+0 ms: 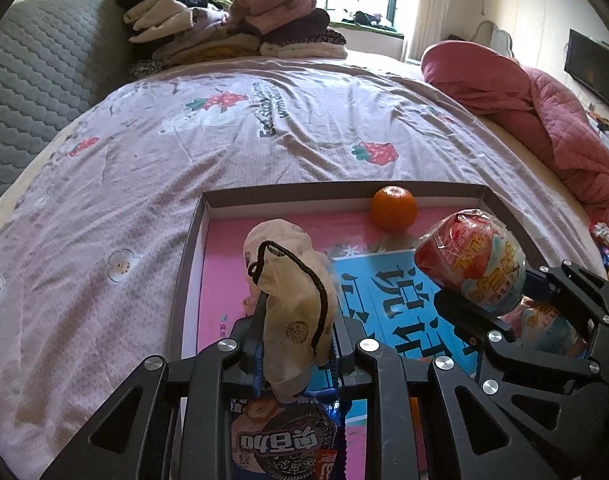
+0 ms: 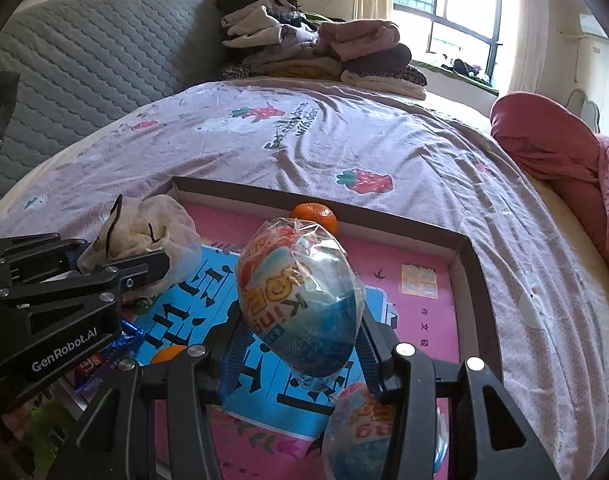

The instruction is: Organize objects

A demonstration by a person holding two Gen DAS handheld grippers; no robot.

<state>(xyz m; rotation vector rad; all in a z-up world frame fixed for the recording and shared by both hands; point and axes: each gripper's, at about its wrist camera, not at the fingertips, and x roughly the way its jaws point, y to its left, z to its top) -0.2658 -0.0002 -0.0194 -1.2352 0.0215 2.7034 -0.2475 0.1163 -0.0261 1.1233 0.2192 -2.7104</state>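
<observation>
My left gripper (image 1: 294,336) is shut on a cream drawstring pouch (image 1: 292,296) with a black cord, held above the left part of a shallow cardboard box (image 1: 192,240) with a pink and blue printed floor. My right gripper (image 2: 300,344) is shut on a plastic-wrapped toy egg (image 2: 300,300), red, white and blue, held above the box (image 2: 470,264). The egg also shows in the left wrist view (image 1: 474,258), the pouch in the right wrist view (image 2: 144,228). A tangerine (image 1: 394,208) lies at the box's far wall. A second wrapped egg (image 2: 380,432) lies in the box below my right gripper.
The box sits on a bed with a lilac strawberry-print sheet (image 1: 224,140). An Oreo packet (image 1: 288,440) and a second tangerine (image 2: 168,354) lie in the near part of the box. Folded clothes (image 1: 232,28) are stacked at the headboard. A pink quilt (image 1: 536,108) lies at right.
</observation>
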